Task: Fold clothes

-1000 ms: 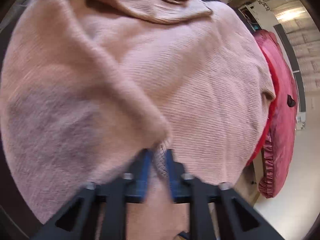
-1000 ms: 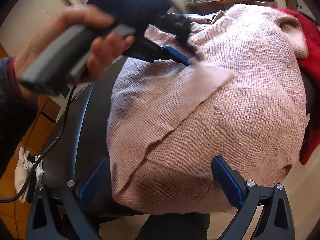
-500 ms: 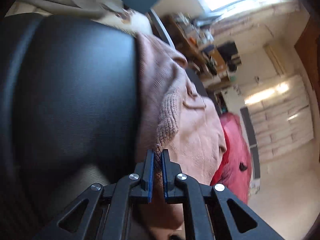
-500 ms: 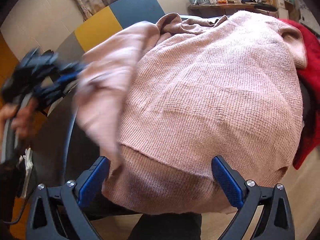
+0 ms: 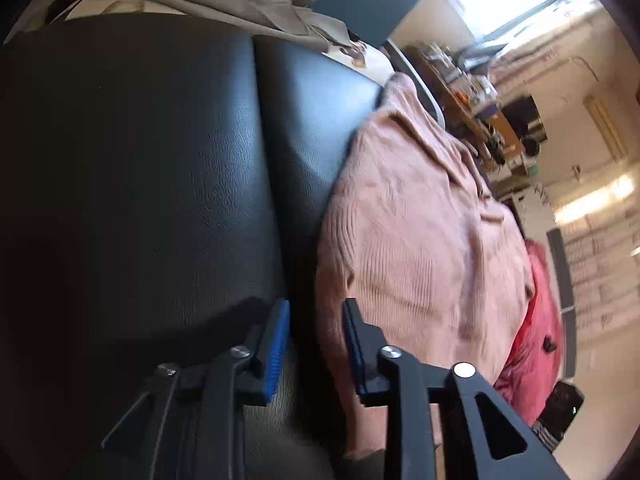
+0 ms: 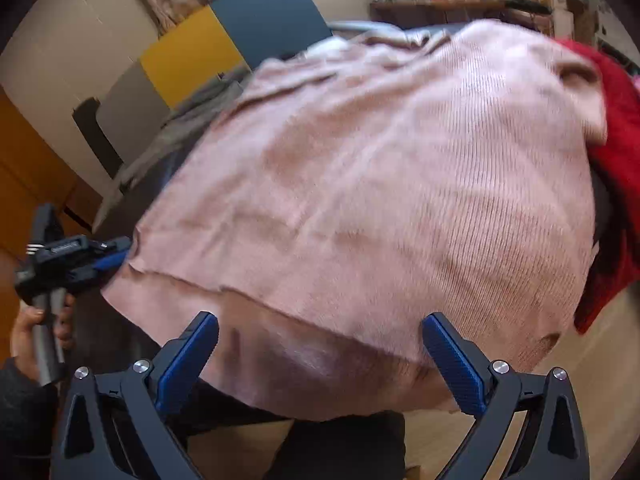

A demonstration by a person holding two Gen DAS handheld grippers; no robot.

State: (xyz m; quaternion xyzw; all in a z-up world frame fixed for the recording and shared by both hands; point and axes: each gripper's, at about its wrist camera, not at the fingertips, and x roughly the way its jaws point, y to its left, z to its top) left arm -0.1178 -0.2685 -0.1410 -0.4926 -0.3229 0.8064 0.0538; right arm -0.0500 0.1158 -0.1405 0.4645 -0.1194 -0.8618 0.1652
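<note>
A pink knit sweater [image 6: 376, 200] lies spread over the black padded surface [image 5: 140, 180], partly overlapping a red garment [image 6: 616, 184], while the left claw [image 5: 316, 344] is spread beside its edge and the right claw [image 6: 320, 356] gapes wide over its hem, both holding nothing.

Pink knitted sweater [image 6: 380, 200]: weave smeared by motion blur; lower hem passes behind the right claw [image 6: 320, 364]. Red fleece garment [image 6: 616, 152]: cut off at right frame edge. Shelf clutter [image 5: 472, 84], upper right: too small to identify.
</note>
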